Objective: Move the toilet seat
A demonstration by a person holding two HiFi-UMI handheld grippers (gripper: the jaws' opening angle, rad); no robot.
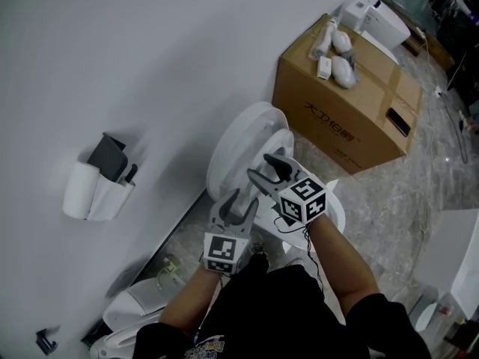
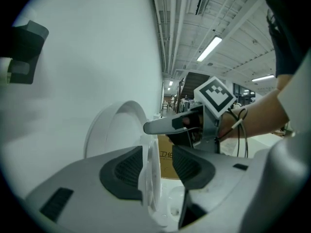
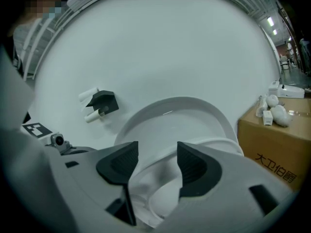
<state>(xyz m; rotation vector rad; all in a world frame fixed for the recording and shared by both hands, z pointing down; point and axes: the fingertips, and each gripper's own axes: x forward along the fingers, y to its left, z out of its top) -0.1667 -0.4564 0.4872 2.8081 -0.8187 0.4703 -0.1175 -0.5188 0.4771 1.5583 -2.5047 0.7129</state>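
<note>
Straddling the raised toilet seat, the left gripper isn't clamped yet; the right gripper gapes empty, so the move seems still ahead.

The toilet lid and toilet seat are plain glossy white, set against a plain white wall. The left gripper and the right gripper are both light grey with black ribbed pads. Each carries a marker cube patterned in black-and-white squares. At two o'clock in the head view, the cardboard box is tan brown with black print. At nine o'clock, a white holder has a dark grey top. The floor is grey with pale marbled veins. The person's clothing is black.
</note>
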